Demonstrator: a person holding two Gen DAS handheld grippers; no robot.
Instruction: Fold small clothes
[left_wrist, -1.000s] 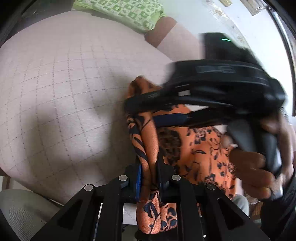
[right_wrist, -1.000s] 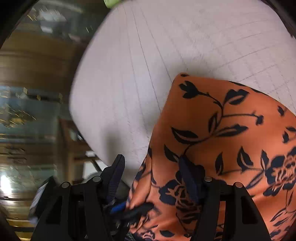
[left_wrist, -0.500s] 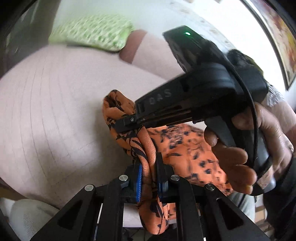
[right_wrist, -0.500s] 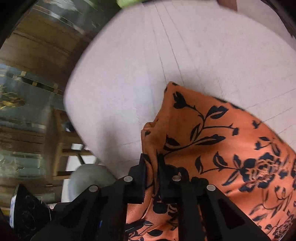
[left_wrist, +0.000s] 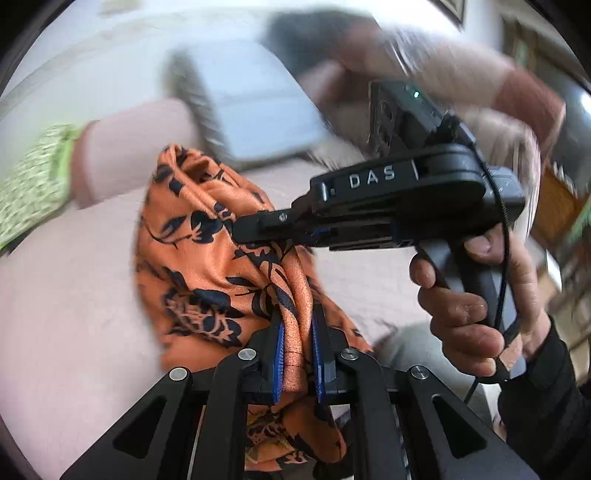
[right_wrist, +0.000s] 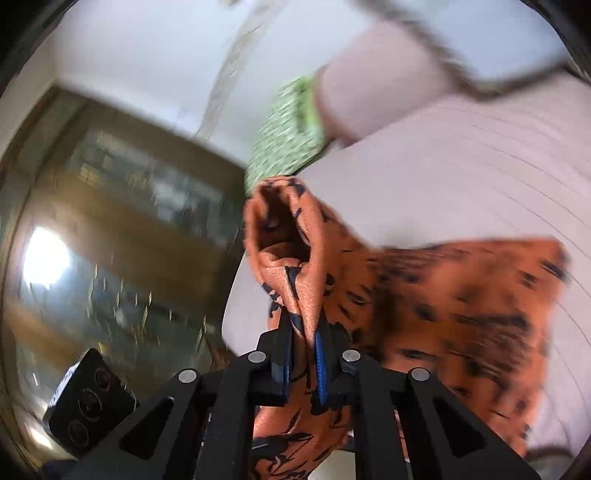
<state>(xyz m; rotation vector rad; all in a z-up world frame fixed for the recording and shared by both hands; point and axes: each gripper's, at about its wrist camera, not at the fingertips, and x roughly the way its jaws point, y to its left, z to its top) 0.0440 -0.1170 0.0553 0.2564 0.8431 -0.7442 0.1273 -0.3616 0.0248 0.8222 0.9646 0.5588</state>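
Observation:
An orange garment with a dark floral print (left_wrist: 207, 266) hangs bunched between both grippers above a pale pink bed. My left gripper (left_wrist: 297, 332) is shut on a fold of it, the cloth squeezed between the blue pads. The right gripper (left_wrist: 240, 230), held in a person's hand (left_wrist: 465, 314), bites the same garment a little higher up in the left wrist view. In the right wrist view, my right gripper (right_wrist: 304, 332) is shut on a gathered edge of the garment (right_wrist: 443, 306), which trails off blurred to the right.
The pink quilted bed (left_wrist: 55, 295) lies beneath. A green patterned pillow (right_wrist: 288, 133) and a pink bolster (left_wrist: 125, 162) sit at its far end. A white-blue cushion (left_wrist: 258, 110) leans behind. A dark wooden cabinet (right_wrist: 110, 221) stands beside the bed. The left gripper's camera block (right_wrist: 88, 402) shows low left.
The right gripper's jaws closed on the garment's edge. Both grippers lifted the cloth off the bed and swung fast across the room, so the background shifted and blurred.

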